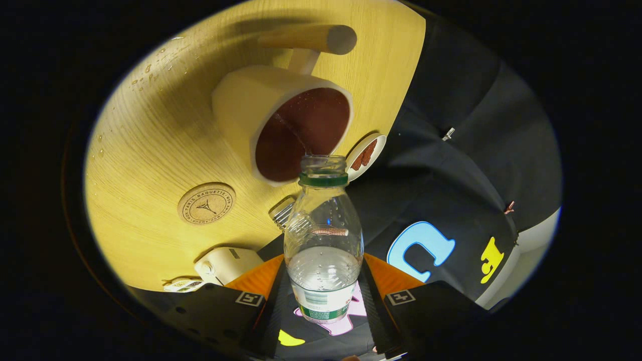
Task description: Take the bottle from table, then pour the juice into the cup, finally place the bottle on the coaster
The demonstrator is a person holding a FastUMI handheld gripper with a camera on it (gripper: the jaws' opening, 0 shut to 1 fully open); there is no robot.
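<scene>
A clear plastic bottle [323,235] with a green neck ring and no cap sits between my fingers, and my gripper [323,296] is shut on its labelled lower body. The whole view is rolled over, so the bottle is tilted. Its mouth lies at the rim of a cream cup [281,125] with a dark red inside. A thin thread of liquid runs from the mouth into the cup. A little clear liquid is left in the bottle. A round cork coaster [206,203] lies bare on the yellow wooden table [150,150], beside the cup.
A wooden cylinder [316,38] lies beyond the cup. A small white dish [366,155] with brown pieces sits by the table's edge near the bottle mouth. A white boxy device [228,264] and a metal object [283,213] lie near my fingers. Drops of water dot the far tabletop.
</scene>
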